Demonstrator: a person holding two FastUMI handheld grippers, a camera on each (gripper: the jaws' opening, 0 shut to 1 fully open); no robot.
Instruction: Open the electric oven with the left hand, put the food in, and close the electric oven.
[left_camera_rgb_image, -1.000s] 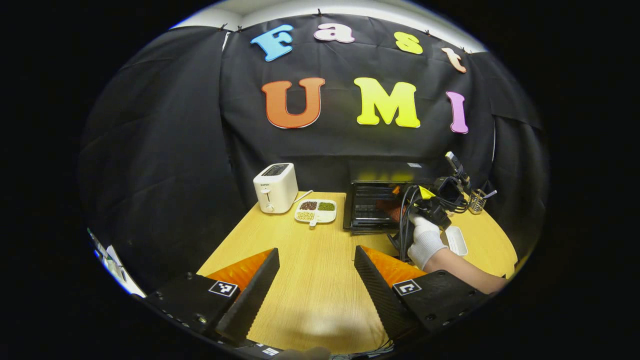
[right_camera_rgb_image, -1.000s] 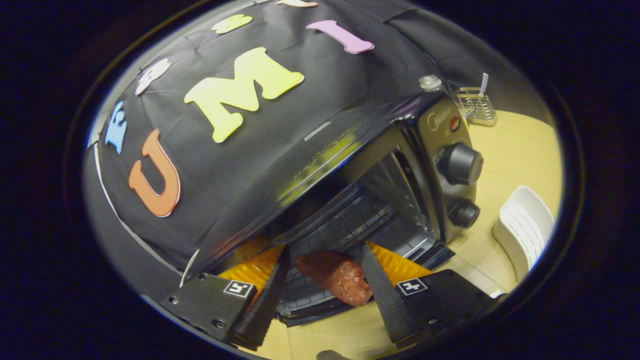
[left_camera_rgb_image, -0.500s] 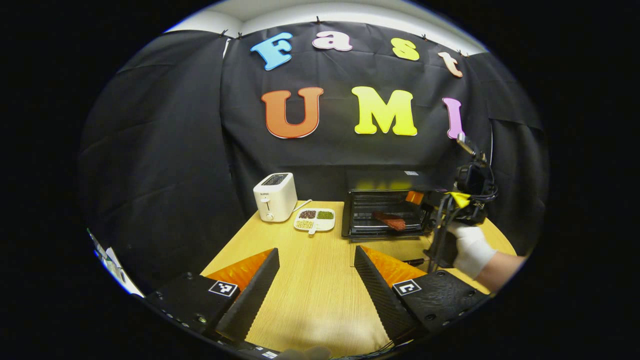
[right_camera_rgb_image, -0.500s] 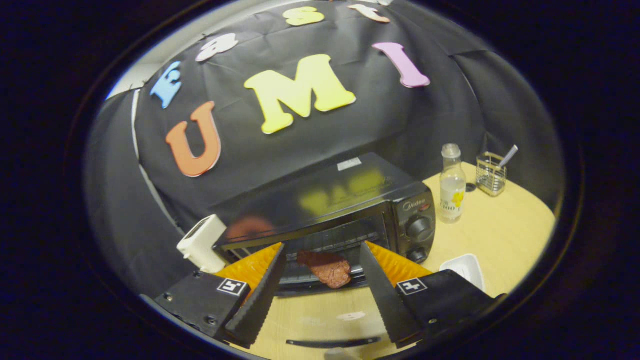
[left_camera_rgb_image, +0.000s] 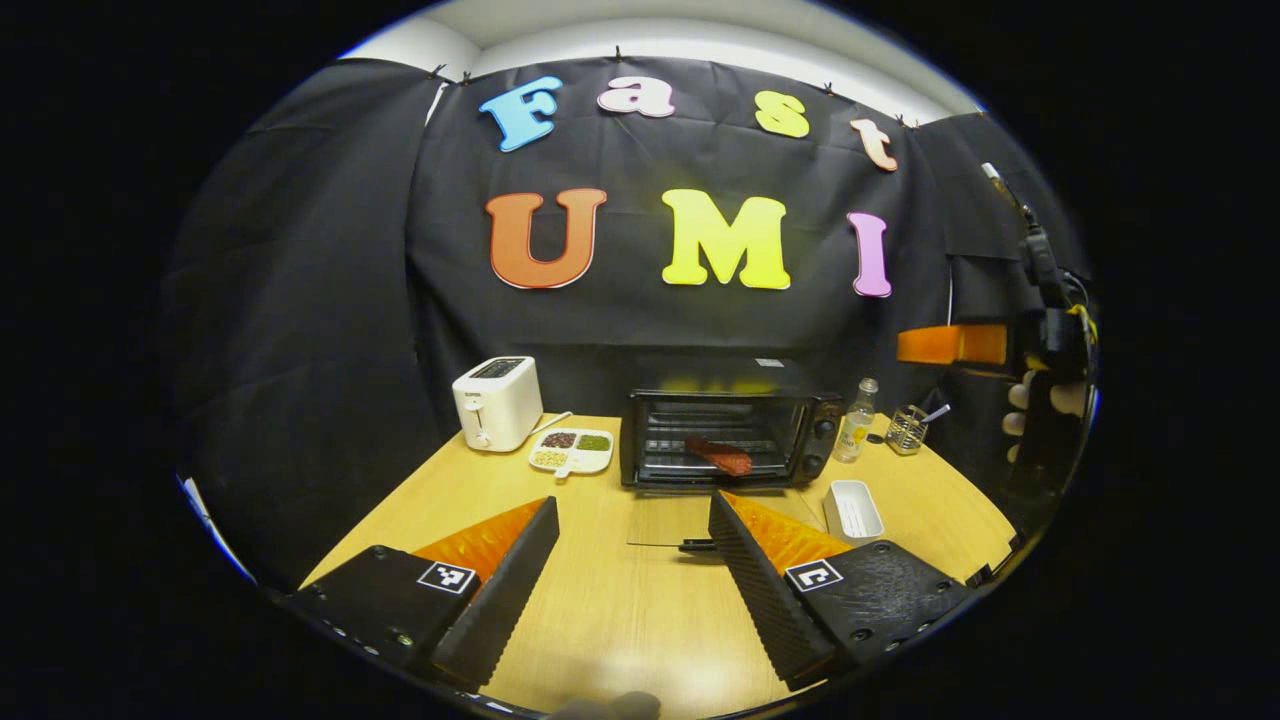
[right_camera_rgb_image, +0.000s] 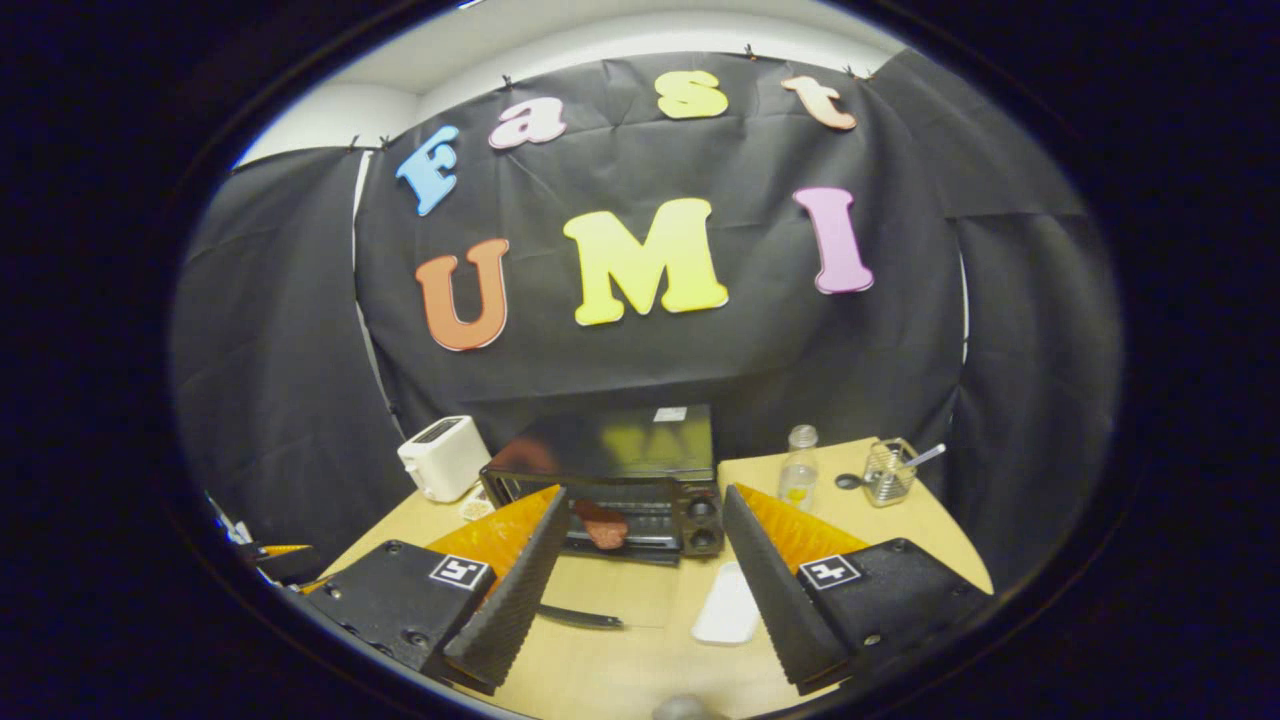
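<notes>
Left claw (left_camera_rgb_image: 630, 560) apart, empty, above worktop (left_camera_rgb_image: 600, 620); right claw (right_camera_rgb_image: 645, 580) likewise apart, empty | Step: we judge food loaded, closing remains; left claw must raise the lowered door (left_camera_rgb_image: 690, 520) | Oven (left_camera_rgb_image: 725, 450) black, open | Food (left_camera_rgb_image: 722, 456) reddish-brown slab on rack inside.

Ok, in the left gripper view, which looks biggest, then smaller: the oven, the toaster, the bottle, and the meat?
1. Oven, clearly the largest.
2. Toaster.
3. Bottle and meat look about alike: the bottle is taller, the meat longer, so I won't rank them.
All sit about equally far back on the table.
</notes>
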